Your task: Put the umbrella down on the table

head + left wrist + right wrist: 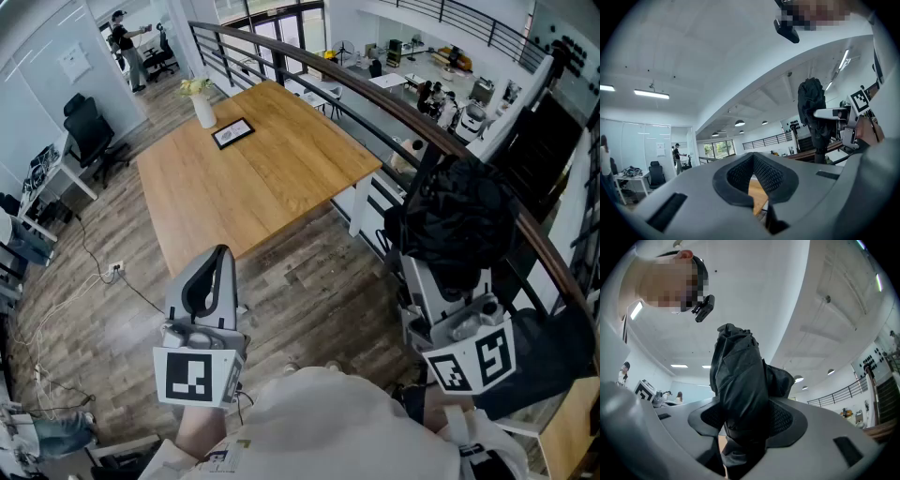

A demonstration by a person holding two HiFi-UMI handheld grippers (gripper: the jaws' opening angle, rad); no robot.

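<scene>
Pinching black umbrella (pixel 459 216) in right gripper (pixel 745 420) at 3 o'clock, by handrail (pixel 375 98). Squeezing left gripper (pixel 223 253) together on nothing. At 11 o'clock: wooden table (pixel 253 178) with vase (pixel 203 108), picture frame (pixel 232 132).

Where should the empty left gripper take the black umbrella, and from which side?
The umbrella stands upright in the right gripper. Take its slimmer part below that gripper, coming level from the left gripper's side; the bunched fabric above looks too bulky.

You get bright, even light from the far windows (pixel 717 149) and ceiling strip lights (pixel 651 94), soft shadows, sharp centres, and heavy fisheye bending with dark corners in both gripper views.
</scene>
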